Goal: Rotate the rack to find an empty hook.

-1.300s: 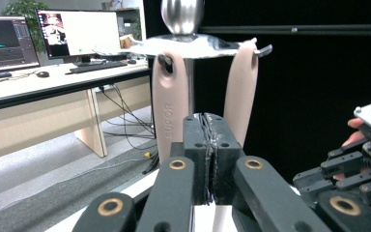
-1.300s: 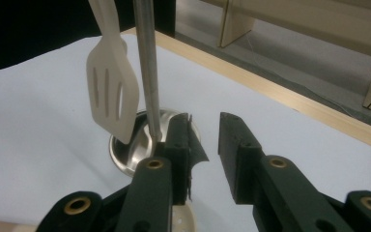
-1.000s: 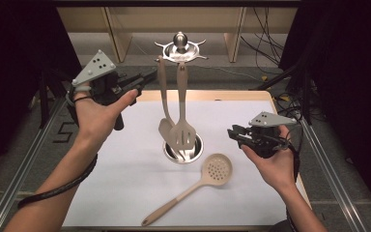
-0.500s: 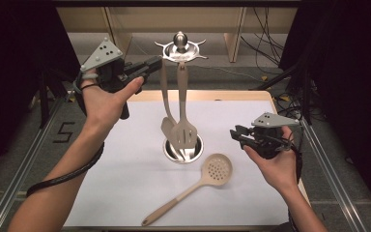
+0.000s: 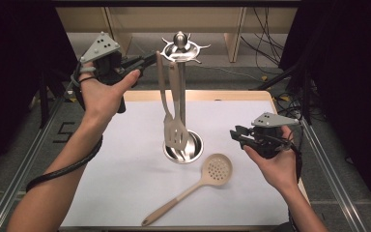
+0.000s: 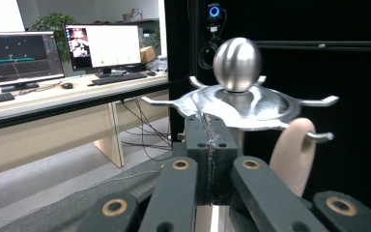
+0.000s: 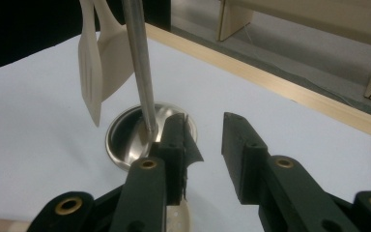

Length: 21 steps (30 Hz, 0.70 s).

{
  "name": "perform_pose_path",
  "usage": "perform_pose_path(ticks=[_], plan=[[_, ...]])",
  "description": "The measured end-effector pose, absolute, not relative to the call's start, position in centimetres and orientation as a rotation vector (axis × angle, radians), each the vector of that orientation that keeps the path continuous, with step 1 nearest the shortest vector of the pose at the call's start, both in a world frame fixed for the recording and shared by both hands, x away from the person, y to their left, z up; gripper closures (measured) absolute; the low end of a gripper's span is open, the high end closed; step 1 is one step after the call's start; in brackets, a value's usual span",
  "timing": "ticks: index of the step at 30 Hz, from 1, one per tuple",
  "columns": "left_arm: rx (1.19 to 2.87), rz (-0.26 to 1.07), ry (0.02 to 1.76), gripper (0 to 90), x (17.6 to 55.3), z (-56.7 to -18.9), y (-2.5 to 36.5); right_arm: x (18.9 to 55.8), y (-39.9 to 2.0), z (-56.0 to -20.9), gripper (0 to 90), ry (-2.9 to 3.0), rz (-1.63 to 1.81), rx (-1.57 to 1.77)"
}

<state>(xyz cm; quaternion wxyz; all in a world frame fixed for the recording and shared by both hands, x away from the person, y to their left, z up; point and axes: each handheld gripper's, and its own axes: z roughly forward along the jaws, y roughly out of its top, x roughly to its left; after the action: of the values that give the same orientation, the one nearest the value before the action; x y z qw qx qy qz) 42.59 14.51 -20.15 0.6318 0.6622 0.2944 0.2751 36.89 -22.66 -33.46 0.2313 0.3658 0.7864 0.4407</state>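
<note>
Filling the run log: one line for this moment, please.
left gripper: shut, empty, at rack top | right gripper: open, empty | skimmer: on table | two turners: hanging

There are two spatulas point(image 5: 173, 126) hanging on one metal rack point(image 5: 181, 48), and one skimmer spoon point(image 5: 193, 186) lying near the rack's base.
</note>
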Motion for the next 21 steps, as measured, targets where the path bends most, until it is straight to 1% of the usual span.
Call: perform_pose_path(ticks=[21], plan=[[1.567,0.624,0.665,89.6,45.6,-19.5,14.8,36.9,-22.4,-33.6,70.5,2.181,1.216,1.046]])
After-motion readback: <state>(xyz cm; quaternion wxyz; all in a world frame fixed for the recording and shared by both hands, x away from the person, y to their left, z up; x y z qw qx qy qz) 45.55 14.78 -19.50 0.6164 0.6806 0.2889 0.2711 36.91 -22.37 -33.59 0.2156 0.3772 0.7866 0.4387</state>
